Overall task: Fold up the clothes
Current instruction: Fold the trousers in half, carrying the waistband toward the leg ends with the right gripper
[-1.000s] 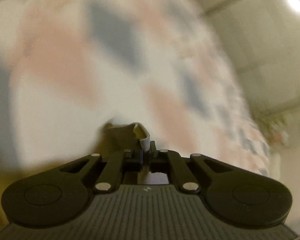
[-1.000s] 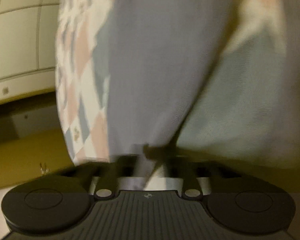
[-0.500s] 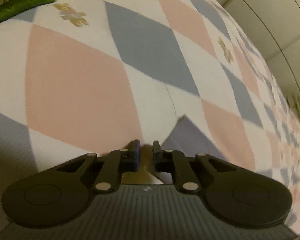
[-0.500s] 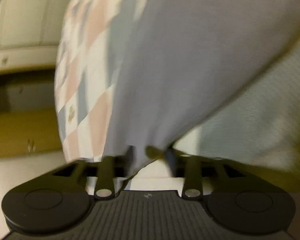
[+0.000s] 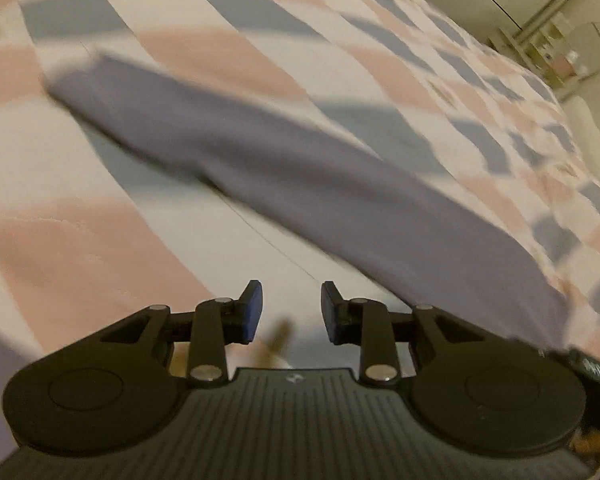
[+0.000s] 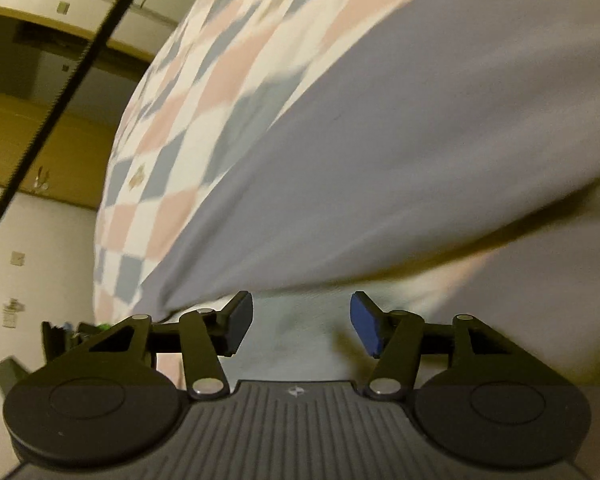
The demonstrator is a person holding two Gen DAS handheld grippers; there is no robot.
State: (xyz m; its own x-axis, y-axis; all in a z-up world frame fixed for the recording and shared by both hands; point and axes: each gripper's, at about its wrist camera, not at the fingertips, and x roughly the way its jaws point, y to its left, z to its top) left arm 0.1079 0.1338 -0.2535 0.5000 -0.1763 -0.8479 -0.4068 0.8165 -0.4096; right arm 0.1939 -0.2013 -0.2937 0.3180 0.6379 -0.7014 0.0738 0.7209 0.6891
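Both my tools stand wide and hold nothing — left tool (image 5: 291,310), right tool (image 6: 301,322). The grey garment (image 5: 300,176) lies flat on the checked bed (image 5: 100,240); before any pinch, I'd pick a clean edge.

No readable words, numbers or brand names appear in either view. The only mark is a small pale emblem, too small to make out, moulded on the ribbed body of the left gripper (image 5: 291,312) and likewise on the right gripper (image 6: 296,322).
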